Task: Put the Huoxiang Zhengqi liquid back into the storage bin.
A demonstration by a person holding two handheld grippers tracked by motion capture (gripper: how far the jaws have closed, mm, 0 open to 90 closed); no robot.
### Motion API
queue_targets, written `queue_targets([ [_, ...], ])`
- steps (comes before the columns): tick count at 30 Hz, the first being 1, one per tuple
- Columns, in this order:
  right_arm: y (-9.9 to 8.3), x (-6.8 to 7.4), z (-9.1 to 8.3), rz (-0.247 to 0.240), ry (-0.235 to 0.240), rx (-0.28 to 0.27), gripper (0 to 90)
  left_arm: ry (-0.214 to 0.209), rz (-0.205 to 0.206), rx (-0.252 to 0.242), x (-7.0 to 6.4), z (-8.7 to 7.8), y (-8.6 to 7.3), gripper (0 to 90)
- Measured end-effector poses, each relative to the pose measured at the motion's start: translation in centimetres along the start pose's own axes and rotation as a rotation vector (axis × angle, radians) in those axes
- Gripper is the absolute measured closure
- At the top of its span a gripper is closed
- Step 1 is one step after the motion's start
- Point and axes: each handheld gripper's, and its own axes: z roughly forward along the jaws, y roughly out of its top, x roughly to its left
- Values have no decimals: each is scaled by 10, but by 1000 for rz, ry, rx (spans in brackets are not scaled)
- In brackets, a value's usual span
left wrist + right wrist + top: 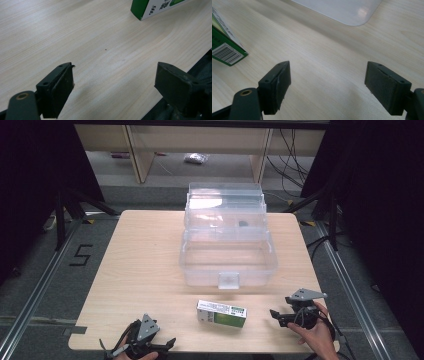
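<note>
the green and white carton [221,313] lies flat on the light wooden table [145,270], near the front edge, between the two grippers and apart from both. its long side runs roughly across the table, with the left end turned slightly toward the far side. in the left gripper view a green corner of the carton [150,7] with white print sits at the top edge, well beyond the jaws. in the right gripper view the carton [224,47] shows its end with a barcode on white at the left edge, again out past the jaws.

the left gripper [167,343] rests low at the front left of the table, held by a hand at the bottom of the high view; its jaws stand wide apart with nothing but bare wood between them [115,82]. the right gripper [276,315] sits at the front right in the person's right hand [315,332], pointing toward the carton; its jaws are also spread wide, with only table between them [327,82].

just behind the carton stands a clear plastic storage box [227,257], open, its lid [225,200] tipped back toward the far edge. a rounded corner of the box [347,12] reaches into the top of the right gripper view. a small dark object [242,224] lies inside, too small to identify.
</note>
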Motion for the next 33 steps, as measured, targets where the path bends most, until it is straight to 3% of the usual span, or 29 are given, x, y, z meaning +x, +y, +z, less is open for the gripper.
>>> queue_targets([
  [5, 5, 3, -3, -5, 10, 24, 222, -9, -11, -15, 0, 1, 0, 148],
  [6, 7, 4, -3, -35, 7, 16, 228, -5, 19, 11, 2, 0, 0, 148],
  [9, 12, 6, -7, -27, 19, 33, 230, 4, 7, 15, 2, 1, 0, 148],
  [12, 22, 7, -10, -90, 28, 43, 238, -20, 5, 15, 3, 0, 0, 148],
  [14, 24, 9, -10, -87, 29, 49, 241, -24, 20, 27, 4, 0, 1, 148],
  [15, 29, 12, -11, -118, 36, 64, 246, -5, 9, 11, 3, 1, 0, 148],
  [18, 32, 16, -10, -123, 46, 65, 249, -12, 0, 3, 3, 1, 0, 149],
  [20, 41, 16, -10, -179, 71, 68, 249, -12, 9, 8, 4, 0, 0, 148],
  [27, 53, 20, -15, -184, 73, 79, 253, -6, 2, 0, 3, 1, 0, 148],
  [28, 54, 20, -14, -186, 71, 59, 254, -9, 18, 13, 4, 0, 0, 148],
  [30, 58, 22, -17, -174, 64, 59, 259, -5, 3, 1, 3, 1, 0, 148],
  [31, 62, 22, -19, -190, 77, 70, 259, -6, 7, 5, 3, 1, 0, 148],
  [33, 64, 25, -21, -175, 85, 72, 259, -12, 11, 7, 3, 0, 0, 148],
])
